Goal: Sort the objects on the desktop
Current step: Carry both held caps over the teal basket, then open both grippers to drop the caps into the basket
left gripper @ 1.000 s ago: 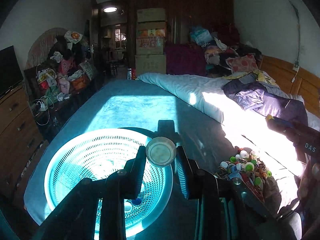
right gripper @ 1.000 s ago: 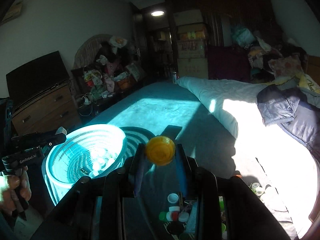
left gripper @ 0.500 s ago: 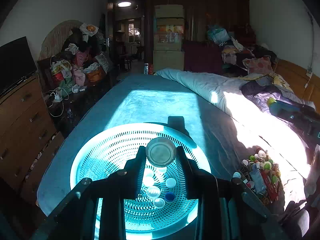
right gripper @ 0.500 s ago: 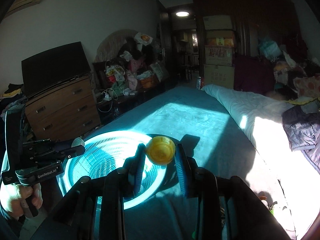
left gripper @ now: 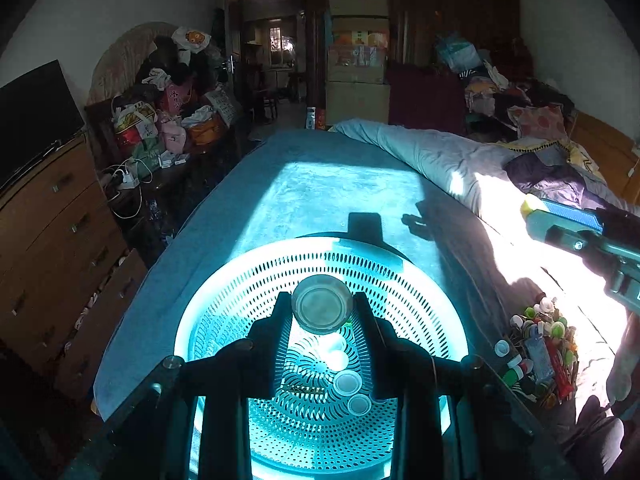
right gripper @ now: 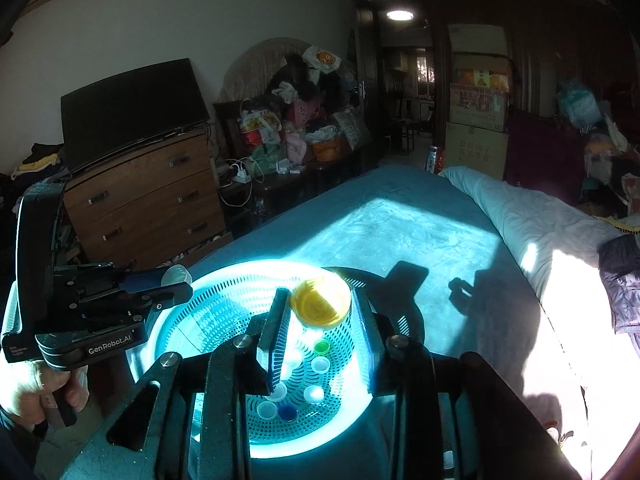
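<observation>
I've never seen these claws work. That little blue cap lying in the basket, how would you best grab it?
A judgement: come straight down from above, with a finger on each side of the blue cap rim. It lies flat on the basket floor, round, with a white cap close beside it, so pinch across its free sides.

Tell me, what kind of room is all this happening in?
It looks like a cluttered home bedroom. There's a bed with a rumpled quilt, a wooden dresser with a TV on top, and stacked cardboard boxes near the doorway.
</observation>
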Motion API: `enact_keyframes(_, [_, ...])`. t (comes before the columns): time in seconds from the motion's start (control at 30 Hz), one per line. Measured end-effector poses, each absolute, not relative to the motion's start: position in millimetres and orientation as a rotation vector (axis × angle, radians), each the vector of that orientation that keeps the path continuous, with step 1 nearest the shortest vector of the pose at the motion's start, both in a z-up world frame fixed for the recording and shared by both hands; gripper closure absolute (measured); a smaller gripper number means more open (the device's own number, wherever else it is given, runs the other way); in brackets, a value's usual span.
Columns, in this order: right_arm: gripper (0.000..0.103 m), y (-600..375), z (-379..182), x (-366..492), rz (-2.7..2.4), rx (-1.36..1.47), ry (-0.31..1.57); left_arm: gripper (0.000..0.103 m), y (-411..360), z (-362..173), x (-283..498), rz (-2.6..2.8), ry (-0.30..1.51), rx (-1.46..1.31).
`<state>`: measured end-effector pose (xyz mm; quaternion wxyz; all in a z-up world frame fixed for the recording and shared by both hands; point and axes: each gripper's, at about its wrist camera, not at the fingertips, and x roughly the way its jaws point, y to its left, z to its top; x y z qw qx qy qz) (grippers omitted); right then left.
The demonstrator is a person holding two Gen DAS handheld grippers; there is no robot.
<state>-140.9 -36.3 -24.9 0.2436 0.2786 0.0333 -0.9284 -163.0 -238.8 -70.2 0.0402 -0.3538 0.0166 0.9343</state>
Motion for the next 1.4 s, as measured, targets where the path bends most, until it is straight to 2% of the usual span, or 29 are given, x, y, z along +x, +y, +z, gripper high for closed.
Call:
enact_keyframes(0.3, [0.074, -61.0, -45.4, -177.1, -2.361, 0.988, -0.004, 0.072, -240.1, -104.5, -194.5, 2.679, 0.136, -1.369])
enact_keyframes(1.23, [0.074, -78.8, -56.6, -187.6, -2.297, 1.061, 0.003, 0.072, -235.8, -110.5, -204.5, 2.68, 0.141, -1.409])
enact_keyframes(1.27, [0.073, -78.7, -57.3, -188.4, -2.296, 1.063, 0.002, 0.071, -235.4, -111.7, -205.8, 2.677, 0.147, -1.42])
enact_keyframes(1.33, [0.072, -78.7, -58.6, -189.1, -2.298, 1.063, 0.008, 0.044, -234.3, -112.9, -206.4, 2.702, 0.176, -1.421])
enact_keyframes(1.37, [0.067, -79.0, -58.5, -188.9, -2.304, 1.059, 0.013, 0.04, -233.6, -112.0, -204.7, 2.726, 0.194, -1.413])
enact_keyframes(1.4, [0.058, -78.2, -58.4, -188.6, -2.306, 1.053, 0.012, 0.039, -233.7, -110.5, -203.4, 2.738, 0.201, -1.404])
